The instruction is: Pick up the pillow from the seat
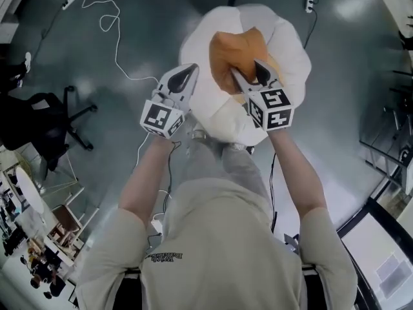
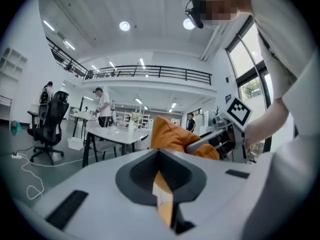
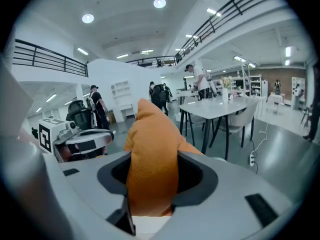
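Observation:
An orange pillow (image 1: 239,50) hangs above the white beanbag seat (image 1: 287,53), lifted off it. My right gripper (image 1: 248,74) is shut on the pillow's near edge, and in the right gripper view the orange fabric (image 3: 152,164) fills the gap between the jaws. My left gripper (image 1: 184,76) is to the left of the pillow, apart from it, shut with nothing in it. The left gripper view shows the pillow (image 2: 170,134) ahead with the right gripper (image 2: 220,136) clamped on it. The left gripper (image 3: 82,139) also shows in the right gripper view, at the left.
Below is a grey floor with a black office chair (image 1: 45,121) at the left, loose white cables (image 1: 110,24) and a power strip (image 1: 310,4). White tables (image 3: 220,109) with chairs and several people stand farther off in the hall.

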Demonstrator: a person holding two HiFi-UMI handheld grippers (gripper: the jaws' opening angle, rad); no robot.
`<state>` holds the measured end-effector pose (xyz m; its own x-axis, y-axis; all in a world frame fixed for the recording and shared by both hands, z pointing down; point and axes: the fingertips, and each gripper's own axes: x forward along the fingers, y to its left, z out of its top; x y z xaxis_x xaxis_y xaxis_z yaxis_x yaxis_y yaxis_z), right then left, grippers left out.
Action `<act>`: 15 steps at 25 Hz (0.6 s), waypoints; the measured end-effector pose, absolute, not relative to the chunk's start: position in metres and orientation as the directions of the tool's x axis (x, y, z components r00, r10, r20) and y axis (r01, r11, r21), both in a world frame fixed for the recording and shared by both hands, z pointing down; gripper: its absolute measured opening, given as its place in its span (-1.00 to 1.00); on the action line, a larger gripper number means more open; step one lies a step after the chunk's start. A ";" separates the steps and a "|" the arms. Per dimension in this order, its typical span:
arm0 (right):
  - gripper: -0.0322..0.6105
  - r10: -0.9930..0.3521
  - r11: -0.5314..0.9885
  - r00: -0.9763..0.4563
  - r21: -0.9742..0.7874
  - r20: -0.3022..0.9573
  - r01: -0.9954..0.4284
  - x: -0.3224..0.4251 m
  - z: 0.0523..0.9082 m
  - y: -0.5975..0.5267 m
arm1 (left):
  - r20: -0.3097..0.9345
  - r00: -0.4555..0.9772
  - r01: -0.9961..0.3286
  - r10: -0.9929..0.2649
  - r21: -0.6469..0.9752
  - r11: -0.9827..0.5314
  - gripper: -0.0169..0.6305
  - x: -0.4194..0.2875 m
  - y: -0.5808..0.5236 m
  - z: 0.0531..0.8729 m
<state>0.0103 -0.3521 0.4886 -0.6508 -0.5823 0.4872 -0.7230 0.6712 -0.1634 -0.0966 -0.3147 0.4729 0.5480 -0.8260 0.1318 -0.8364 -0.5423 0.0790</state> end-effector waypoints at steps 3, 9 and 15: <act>-0.25 -0.634 0.680 -0.662 -0.119 0.401 -0.724 0.023 0.413 -0.357 | 0.068 0.585 -0.811 -0.809 0.047 -0.583 -0.92 -0.086 -0.324 0.409; -0.22 -0.710 0.683 -0.673 -0.032 0.207 -0.730 0.041 0.274 -0.343 | -0.024 0.602 -0.798 -0.798 0.033 -0.602 -0.92 -0.075 -0.328 0.297; -0.20 -0.772 0.635 -0.636 0.049 0.005 -0.771 0.065 0.171 -0.331 | -0.130 0.617 -0.778 -0.776 0.049 -0.626 -0.92 -0.066 -0.325 0.200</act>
